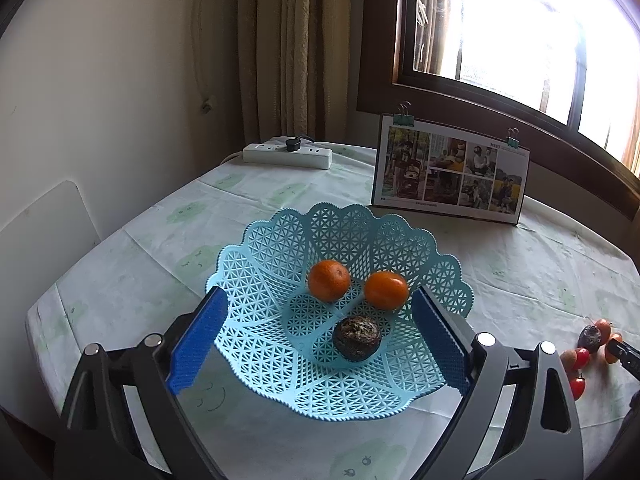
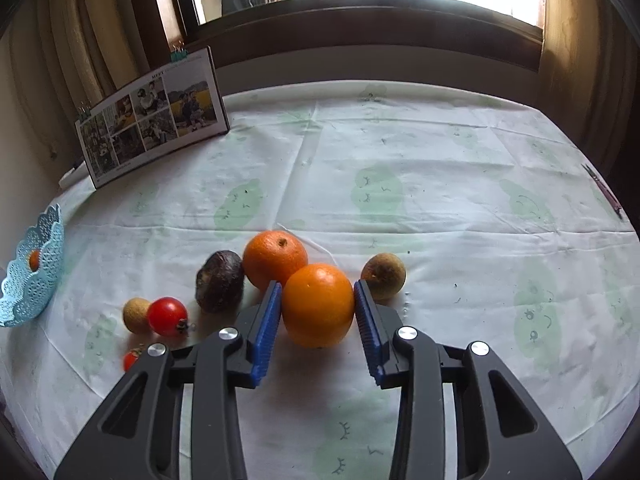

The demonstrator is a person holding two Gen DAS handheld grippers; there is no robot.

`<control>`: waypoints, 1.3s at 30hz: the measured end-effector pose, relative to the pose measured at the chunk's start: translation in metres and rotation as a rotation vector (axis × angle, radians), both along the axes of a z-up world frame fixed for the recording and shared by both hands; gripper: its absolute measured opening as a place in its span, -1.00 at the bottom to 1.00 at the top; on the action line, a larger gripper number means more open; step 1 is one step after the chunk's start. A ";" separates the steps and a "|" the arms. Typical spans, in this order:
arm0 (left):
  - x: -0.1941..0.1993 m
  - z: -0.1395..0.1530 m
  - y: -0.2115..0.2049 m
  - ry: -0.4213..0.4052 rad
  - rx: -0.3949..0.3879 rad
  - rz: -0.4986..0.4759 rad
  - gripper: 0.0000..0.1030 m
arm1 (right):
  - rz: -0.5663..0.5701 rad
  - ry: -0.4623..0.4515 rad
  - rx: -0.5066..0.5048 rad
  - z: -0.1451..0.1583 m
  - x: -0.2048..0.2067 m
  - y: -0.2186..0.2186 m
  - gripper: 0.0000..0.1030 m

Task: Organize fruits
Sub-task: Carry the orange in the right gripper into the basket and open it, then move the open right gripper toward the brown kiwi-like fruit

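Between the blue pads of the right gripper sits an orange on the table.

Both pads touch the orange's sides, so the gripper is closed on it, though the fruit looks to rest on the cloth. Just behind it lie a second orange, a dark wrinkled fruit to its left and a brownish round fruit to its right; a red tomato lies further left. Well apart, the left gripper is spread wide and empty above the near rim of the blue lattice basket, which holds two small oranges and a dark round fruit.
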State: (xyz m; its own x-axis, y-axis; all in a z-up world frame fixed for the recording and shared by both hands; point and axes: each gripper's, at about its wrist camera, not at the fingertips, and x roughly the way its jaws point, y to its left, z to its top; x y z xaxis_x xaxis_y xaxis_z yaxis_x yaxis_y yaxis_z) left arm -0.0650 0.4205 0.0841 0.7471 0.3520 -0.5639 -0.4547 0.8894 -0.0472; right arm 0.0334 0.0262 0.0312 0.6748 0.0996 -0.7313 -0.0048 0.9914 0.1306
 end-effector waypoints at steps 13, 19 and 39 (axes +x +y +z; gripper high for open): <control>-0.017 -0.003 0.024 -0.008 -0.002 0.043 0.83 | 0.329 -0.146 0.084 0.067 -0.009 0.128 -0.27; -0.030 -0.004 0.037 -0.005 0.002 0.067 0.83 | 0.517 -0.148 0.102 0.075 -0.013 0.217 -0.27; -0.038 -0.005 0.049 -0.018 -0.029 0.084 0.92 | 0.551 -0.131 0.125 0.060 -0.004 0.264 0.19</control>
State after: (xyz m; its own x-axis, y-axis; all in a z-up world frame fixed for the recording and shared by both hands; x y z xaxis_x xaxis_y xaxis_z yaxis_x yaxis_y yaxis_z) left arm -0.1030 0.4692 0.0787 0.7255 0.3980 -0.5615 -0.5268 0.8461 -0.0809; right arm 0.0295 0.2900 0.0915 0.5824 0.5426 -0.6053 -0.5402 0.8148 0.2106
